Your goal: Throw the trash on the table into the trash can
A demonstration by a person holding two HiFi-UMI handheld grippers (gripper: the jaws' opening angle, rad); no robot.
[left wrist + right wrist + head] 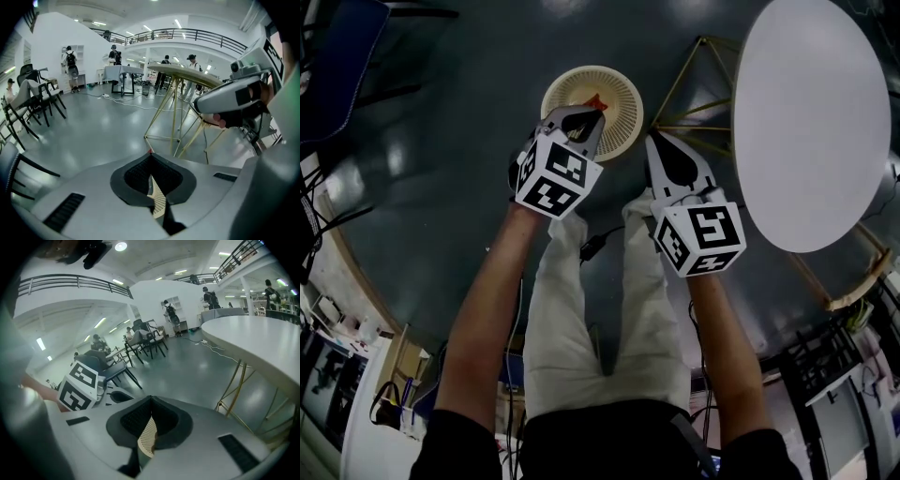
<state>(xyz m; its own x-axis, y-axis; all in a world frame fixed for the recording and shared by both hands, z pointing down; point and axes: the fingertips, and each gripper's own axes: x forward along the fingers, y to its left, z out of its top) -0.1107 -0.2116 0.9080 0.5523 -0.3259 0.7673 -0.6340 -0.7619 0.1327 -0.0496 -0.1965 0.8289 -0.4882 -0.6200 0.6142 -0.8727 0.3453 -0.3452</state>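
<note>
trash can [619, 101] on floor [441, 169], left of table [811, 122]

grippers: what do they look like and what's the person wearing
Both the left gripper and right gripper have pale grey wedge-shaped fingers with black ribbed pads and a white cube of black square markers. The person wears a dark short-sleeved top and light trousers.
</note>
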